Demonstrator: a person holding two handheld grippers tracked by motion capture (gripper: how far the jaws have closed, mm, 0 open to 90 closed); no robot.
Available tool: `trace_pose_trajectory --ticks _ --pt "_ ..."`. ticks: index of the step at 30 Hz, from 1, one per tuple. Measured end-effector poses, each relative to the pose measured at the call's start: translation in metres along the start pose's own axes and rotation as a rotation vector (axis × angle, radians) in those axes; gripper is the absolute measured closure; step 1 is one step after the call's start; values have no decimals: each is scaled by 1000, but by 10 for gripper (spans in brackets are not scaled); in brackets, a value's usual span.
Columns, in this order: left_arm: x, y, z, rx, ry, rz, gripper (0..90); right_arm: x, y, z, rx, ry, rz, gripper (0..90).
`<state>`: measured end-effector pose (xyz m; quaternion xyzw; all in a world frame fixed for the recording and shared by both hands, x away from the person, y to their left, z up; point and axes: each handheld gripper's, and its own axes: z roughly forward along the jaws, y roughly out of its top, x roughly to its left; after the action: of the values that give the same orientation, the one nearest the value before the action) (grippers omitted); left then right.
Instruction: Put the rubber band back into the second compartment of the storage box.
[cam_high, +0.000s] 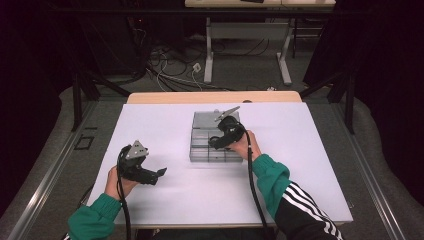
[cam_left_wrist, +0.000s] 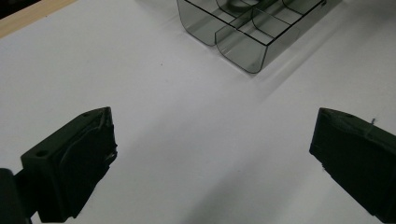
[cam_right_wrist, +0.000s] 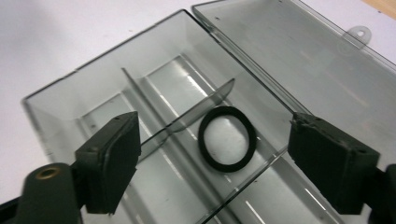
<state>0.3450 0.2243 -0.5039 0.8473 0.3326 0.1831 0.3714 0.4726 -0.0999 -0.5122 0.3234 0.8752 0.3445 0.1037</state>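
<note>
Right gripper (cam_right_wrist: 212, 154) hovered over box (cam_right_wrist: 70, 100), jaws spread wide, nothing pinched. Ring (cam_right_wrist: 227, 138) lay flat in compartment just ahead, between jaws, untouched. Lid (cam_right_wrist: 299, 60) lay open beyond. Left gripper (cam_left_wrist: 212, 158) gaped empty over table (cam_left_wrist: 140, 84), box well ahead.

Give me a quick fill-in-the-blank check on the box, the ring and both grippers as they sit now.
1. The black ring lies inside a compartment of the grey ____.
2. The box's lid is ____.
3. The right gripper has its fingers ____, apart from the ring.
4. The left gripper hovers over the white table with ____ between its fingers.

Missing words: box; open; open; nothing
</note>
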Motion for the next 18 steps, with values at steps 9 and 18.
trace_pose_trajectory --ticks 9,18 --pt "0 0 -1 0 8 3 1 1 -4 -21 -2 41 -3 43" --pt "2 -1 -2 7 6 -5 1 -10 -18 -45 -55 40 20 0"
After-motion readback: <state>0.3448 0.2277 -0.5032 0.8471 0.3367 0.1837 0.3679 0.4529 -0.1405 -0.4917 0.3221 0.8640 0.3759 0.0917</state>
